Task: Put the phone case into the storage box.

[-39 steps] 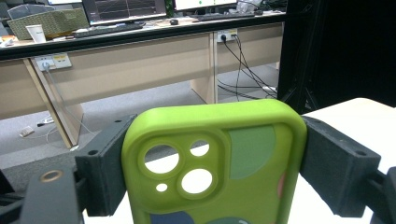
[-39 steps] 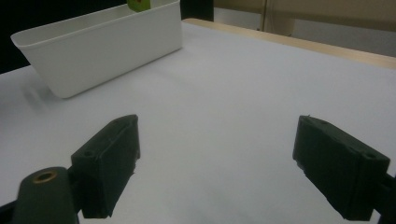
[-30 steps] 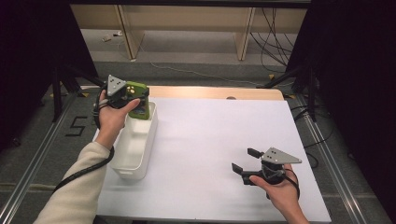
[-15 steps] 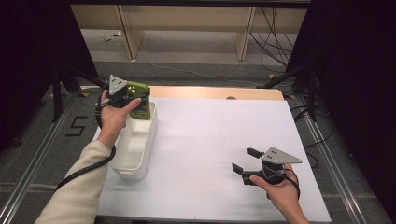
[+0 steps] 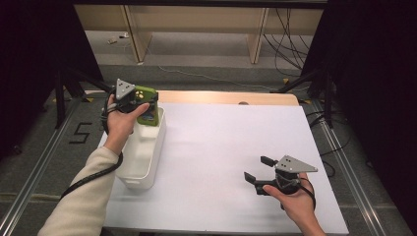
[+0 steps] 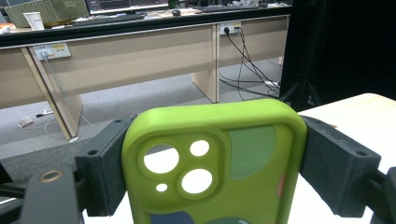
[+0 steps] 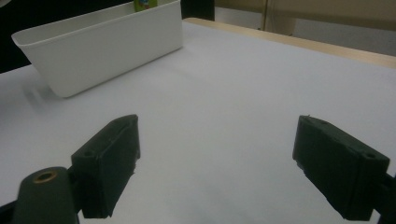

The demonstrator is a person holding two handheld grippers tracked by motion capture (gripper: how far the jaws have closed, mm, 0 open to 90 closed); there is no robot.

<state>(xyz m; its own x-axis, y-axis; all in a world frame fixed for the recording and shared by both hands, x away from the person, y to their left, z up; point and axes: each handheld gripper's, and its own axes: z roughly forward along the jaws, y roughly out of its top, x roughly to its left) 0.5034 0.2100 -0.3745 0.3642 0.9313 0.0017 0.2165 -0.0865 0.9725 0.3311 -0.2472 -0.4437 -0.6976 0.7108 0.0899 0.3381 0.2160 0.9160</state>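
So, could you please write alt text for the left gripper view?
The left gripper clamps a green phone case between its two black jaws, camera cutouts facing the viewer. Behind it are beige desks and cables on a grey floor.

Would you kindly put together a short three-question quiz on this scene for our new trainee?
1. True or false: the left tool is shut on a green phone case.
2. What stands under that case: A) a white bin, B) a red plate, C) a cardboard box?
3. Fill in: the right tool's jaws stand ____ with nothing between them.

Key:
1. True; both pads press its sides.
2. A, the white bin at the left edge of the white table.
3. Open.
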